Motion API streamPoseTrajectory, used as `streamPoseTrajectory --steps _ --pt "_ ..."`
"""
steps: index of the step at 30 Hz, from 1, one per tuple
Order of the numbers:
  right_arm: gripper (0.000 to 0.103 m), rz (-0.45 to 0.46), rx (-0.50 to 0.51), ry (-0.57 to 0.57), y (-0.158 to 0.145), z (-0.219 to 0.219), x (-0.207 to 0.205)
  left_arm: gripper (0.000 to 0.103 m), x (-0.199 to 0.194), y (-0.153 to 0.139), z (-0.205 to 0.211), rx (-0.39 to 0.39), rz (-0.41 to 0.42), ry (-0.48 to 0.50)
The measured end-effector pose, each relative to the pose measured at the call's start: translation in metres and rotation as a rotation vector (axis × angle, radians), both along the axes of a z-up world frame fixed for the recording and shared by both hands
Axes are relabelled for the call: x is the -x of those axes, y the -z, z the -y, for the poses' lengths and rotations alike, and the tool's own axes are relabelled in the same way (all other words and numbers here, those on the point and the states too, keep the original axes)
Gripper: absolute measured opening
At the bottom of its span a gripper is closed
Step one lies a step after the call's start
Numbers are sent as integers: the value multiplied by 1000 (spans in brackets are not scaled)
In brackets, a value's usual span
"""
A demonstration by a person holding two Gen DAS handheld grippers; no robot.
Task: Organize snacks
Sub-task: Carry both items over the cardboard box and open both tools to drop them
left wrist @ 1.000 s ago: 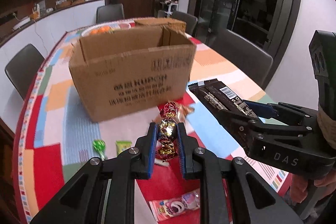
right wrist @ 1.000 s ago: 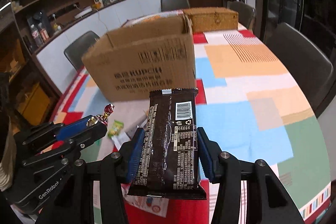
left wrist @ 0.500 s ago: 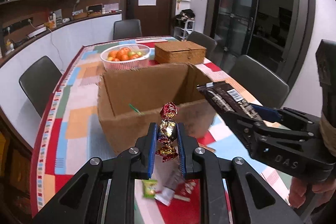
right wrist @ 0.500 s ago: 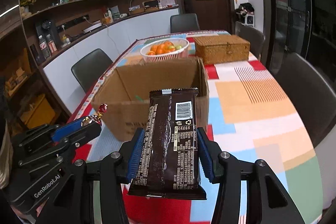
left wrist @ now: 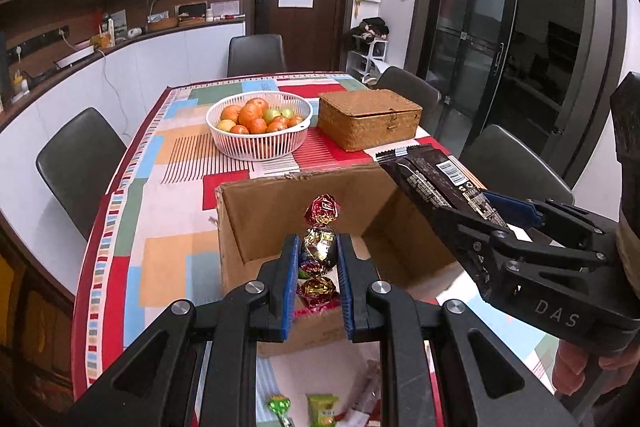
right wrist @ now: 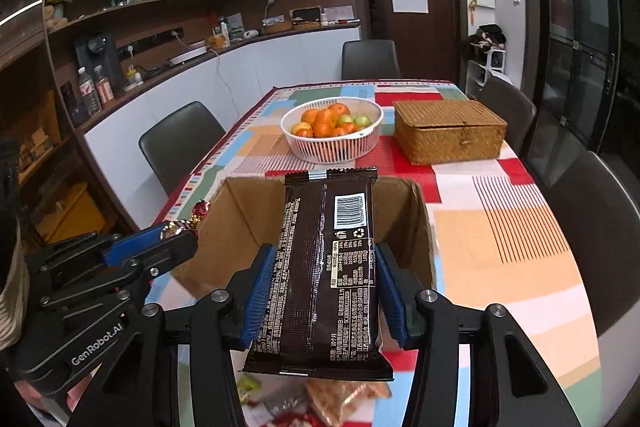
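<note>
Left wrist view: the left gripper (left wrist: 318,257) squeezes a foil candy (left wrist: 318,253) over the near edge of the open box (left wrist: 256,223). The right gripper (right wrist: 324,291) pinches a dark bar (right wrist: 328,267) over that box too. Behind the box sit a fruit basket (left wrist: 260,143) and a wicker case (left wrist: 368,119).
</note>
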State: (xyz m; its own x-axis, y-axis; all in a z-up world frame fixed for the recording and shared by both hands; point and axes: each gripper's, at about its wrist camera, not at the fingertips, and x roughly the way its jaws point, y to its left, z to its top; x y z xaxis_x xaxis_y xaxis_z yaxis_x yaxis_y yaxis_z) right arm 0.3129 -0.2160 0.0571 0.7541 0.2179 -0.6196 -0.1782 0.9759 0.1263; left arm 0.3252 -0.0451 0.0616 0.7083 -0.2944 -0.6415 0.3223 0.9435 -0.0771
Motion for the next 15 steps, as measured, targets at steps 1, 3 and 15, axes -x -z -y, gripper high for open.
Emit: streamPoseTrajectory --steps 1,3,15 --pt "50 -2 -2 -1 0 0 -6 20 -4 1 -1 0 -5 -1" --pt "50 -7 4 -2 0 -1 -17 20 -13 3 -1 -5 -14 -2" --pt "58 3 87 49 14 -7 -49 38 -33 14 -5 -45 -2 -62"
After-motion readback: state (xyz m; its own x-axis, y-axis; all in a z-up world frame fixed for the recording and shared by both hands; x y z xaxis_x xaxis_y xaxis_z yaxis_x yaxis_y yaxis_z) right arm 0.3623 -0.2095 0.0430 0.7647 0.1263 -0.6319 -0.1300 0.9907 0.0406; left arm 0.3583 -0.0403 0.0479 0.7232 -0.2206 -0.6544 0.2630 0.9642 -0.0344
